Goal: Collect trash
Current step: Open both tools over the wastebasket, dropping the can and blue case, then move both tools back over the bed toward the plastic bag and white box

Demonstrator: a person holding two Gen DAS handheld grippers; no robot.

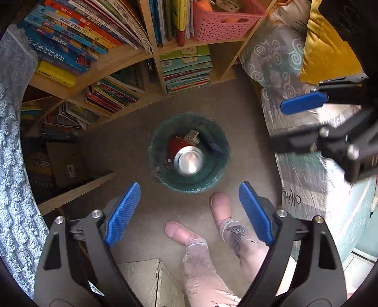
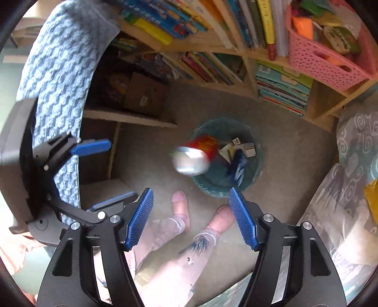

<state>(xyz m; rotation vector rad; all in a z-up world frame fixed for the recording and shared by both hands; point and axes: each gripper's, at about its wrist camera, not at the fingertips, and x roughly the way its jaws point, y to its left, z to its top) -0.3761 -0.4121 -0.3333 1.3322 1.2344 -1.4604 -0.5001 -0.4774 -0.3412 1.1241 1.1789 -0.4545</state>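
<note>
A round dark green trash bin [image 1: 219, 174] stands on the grey carpet below both grippers, also in the right wrist view [image 2: 256, 165]. A red drink can [image 1: 187, 158] with a silver end is over the bin's opening; in the right wrist view the can [image 2: 193, 157] is motion-blurred at the bin's left rim, held by nothing. Small cartons and a blue wrapper [image 2: 238, 165] lie inside the bin. My left gripper [image 1: 186, 210] is open and empty above the bin. My right gripper [image 2: 191, 215] is open and empty too, and shows at the right of the left wrist view [image 1: 304, 104].
A wooden bookshelf [image 1: 132, 59] full of books and a pink basket [image 1: 222, 21] stands behind the bin. A blue knit throw [image 2: 59, 78] is at the left, patterned cushions [image 1: 278, 61] at the right. The person's bare feet [image 1: 203, 248] stand just before the bin.
</note>
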